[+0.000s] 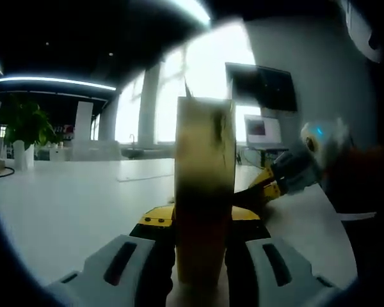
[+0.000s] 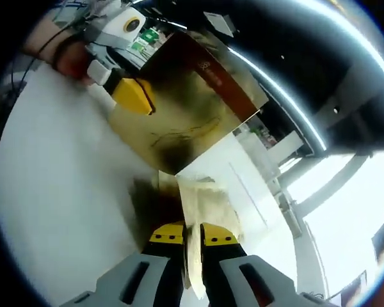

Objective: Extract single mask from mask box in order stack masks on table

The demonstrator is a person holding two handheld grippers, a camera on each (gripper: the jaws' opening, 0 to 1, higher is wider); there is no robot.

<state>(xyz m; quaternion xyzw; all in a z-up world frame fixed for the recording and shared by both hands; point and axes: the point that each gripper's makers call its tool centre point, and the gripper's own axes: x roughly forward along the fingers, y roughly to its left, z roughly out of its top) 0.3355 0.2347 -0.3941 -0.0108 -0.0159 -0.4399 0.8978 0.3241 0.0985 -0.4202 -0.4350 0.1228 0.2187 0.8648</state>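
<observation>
The mask box [image 1: 203, 192], gold with a dark red end, stands edge-on between the jaws of my left gripper [image 1: 201, 220], which is shut on it above the white table [image 1: 70, 204]. In the right gripper view the box [image 2: 185, 102] hangs tilted, with the left gripper [image 2: 131, 93] clamped on its upper left side. A pale, thin mask [image 2: 201, 201] hangs out of the box's lower corner. My right gripper [image 2: 193, 238] is shut on the mask's near end. In the left gripper view the right gripper [image 1: 265, 185] reaches in behind the box from the right.
A potted plant [image 1: 25, 125] stands at the table's far left. A dark monitor [image 1: 262, 86] and a lit screen [image 1: 262, 131] sit at the back right. A flat sheet [image 2: 243, 185] lies on the table [image 2: 57, 192] beyond the box. A hand [image 2: 64, 57] holds the left gripper.
</observation>
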